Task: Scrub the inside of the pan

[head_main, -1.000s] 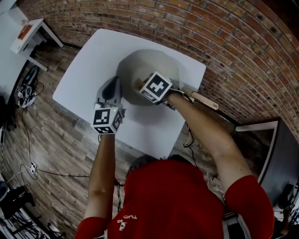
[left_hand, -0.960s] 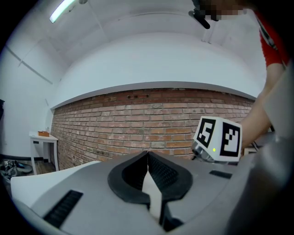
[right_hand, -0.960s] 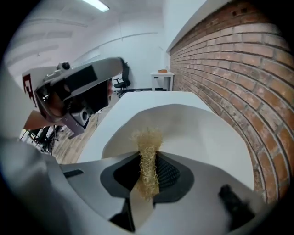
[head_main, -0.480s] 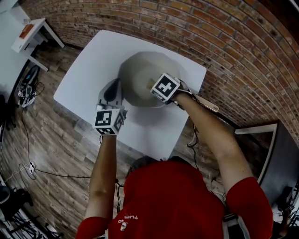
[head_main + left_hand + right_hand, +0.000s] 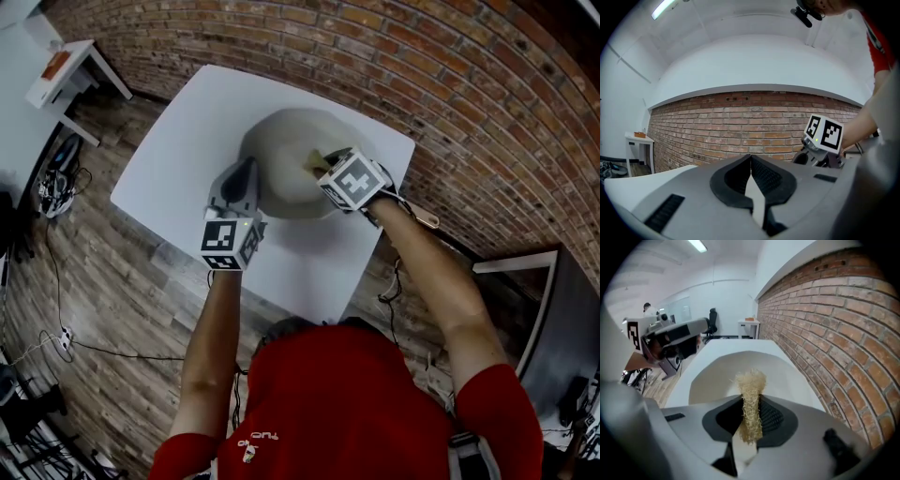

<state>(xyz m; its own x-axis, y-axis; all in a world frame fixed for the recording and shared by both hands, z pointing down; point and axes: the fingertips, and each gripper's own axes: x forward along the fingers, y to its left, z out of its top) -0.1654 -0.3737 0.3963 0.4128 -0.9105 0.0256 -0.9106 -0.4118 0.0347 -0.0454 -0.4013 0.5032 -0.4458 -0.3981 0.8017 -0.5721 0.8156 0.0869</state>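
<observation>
The right tool (image 5: 325, 171) is clamped on a tuft of straw-coloured fibre scrubber (image 5: 751, 394), which stands up between its jaws and pokes out past their tips. Directly ahead of and below those tips lies the round, pale pan (image 5: 281, 159) on the white worktop (image 5: 178, 141), with the scrubber over its inner side near this tool. The pan's wooden handle (image 5: 427, 221) runs back under the right tool and forearm, so its long axis points away from the bowl toward the worktop's edge by the brick wall (image 5: 450, 84). The left tool (image 5: 242, 178) has its jaws pressed together with nothing between them. It sits just beside the pan's opposite rim.
</observation>
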